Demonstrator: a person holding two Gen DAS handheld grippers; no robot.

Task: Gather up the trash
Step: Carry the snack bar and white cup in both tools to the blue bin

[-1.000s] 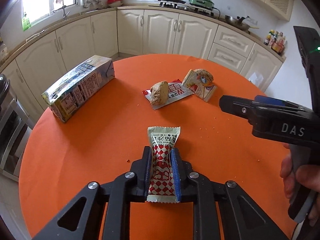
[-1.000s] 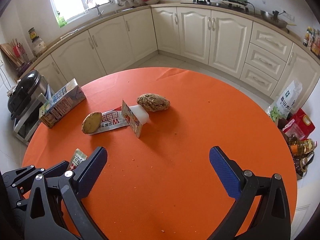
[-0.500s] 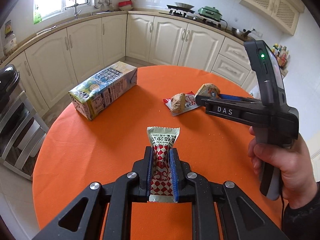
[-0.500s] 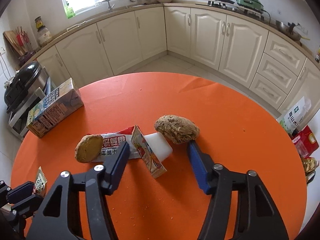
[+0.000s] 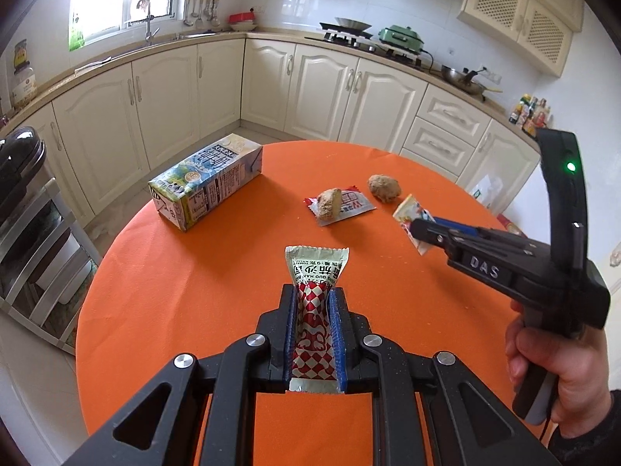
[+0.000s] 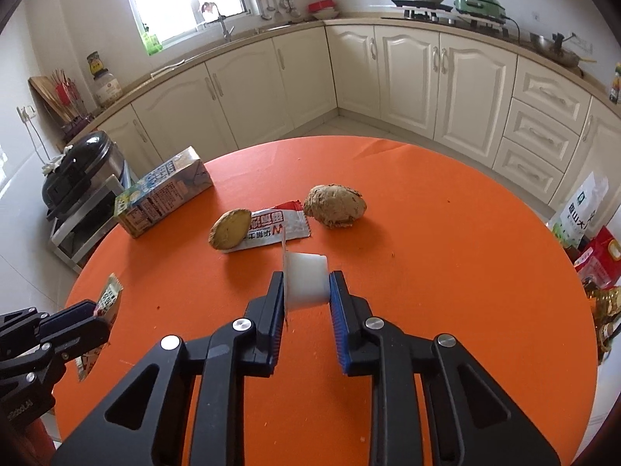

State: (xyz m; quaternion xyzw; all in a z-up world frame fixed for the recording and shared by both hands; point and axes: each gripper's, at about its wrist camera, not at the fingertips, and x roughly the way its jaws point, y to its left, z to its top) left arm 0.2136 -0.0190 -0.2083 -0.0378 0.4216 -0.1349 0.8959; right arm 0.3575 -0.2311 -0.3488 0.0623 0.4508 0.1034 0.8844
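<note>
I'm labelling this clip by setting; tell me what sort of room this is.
A home kitchen, most likely: cream cabinets under a countertop, a sink tap below the window, and a gas stove carrying pans.

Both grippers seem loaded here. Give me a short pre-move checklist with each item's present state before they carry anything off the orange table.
1. Left gripper shut on the checkered sachet: ok.
2. Right gripper shut on the white cup, pads touching both sides: ok.
3. Cup's peeled lid clear of the right jaws: cannot tell.
4. Trash bin in sight: not ok, none visible.
5. Table cleared: not ok; milk carton, red wrapper and two bread pieces remain.
</note>
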